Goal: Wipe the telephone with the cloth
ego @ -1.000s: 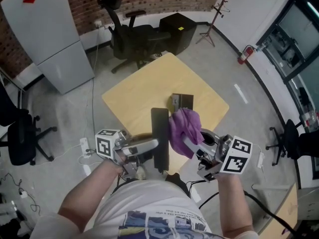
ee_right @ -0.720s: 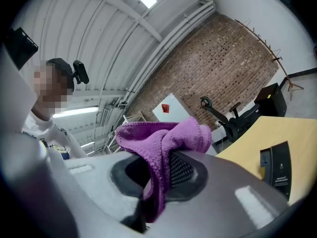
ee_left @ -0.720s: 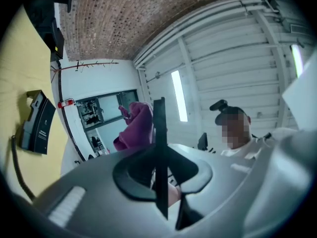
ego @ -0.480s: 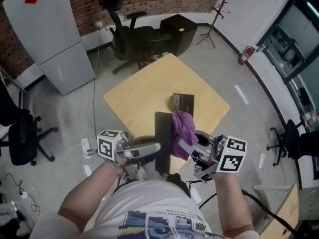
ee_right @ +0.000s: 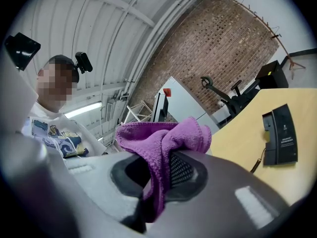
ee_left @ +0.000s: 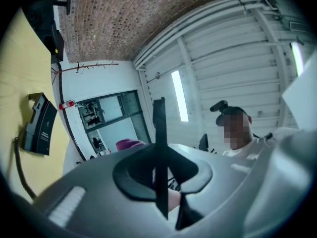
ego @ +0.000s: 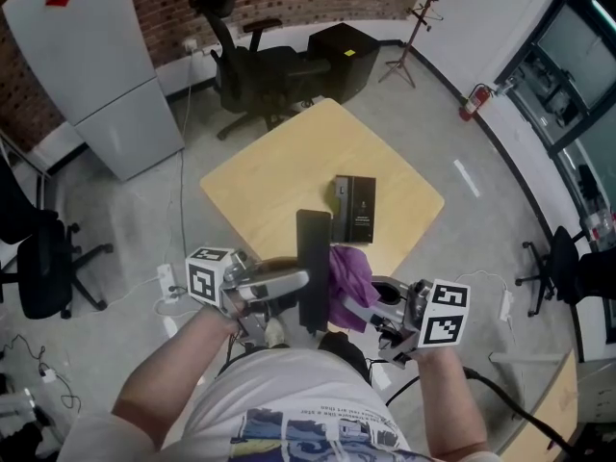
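Note:
In the head view my left gripper (ego: 289,282) is shut on a long flat black handset (ego: 312,268), holding it over the table's near corner. My right gripper (ego: 371,306) is shut on a purple cloth (ego: 348,273), which lies against the handset's right side. The black telephone base (ego: 356,208) lies on the yellow table (ego: 279,176), beyond the cloth. In the left gripper view the handset (ee_left: 159,148) stands edge-on between the jaws of the left gripper (ee_left: 159,175), with the base (ee_left: 39,125) at far left. In the right gripper view the cloth (ee_right: 163,135) bunches up out of the right gripper (ee_right: 158,177).
A dark cord (ee_right: 256,165) runs from the telephone base (ee_right: 280,133) across the table. A black office chair (ego: 255,70) and a black box (ego: 344,54) stand beyond the table's far corner. A grey cabinet (ego: 96,75) stands at back left and a coat stand (ego: 419,22) at back right.
My right gripper has drawn the cloth down along the handset toward the person. The telephone base, half covered by the cloth before, now shows whole. The left gripper has held still.

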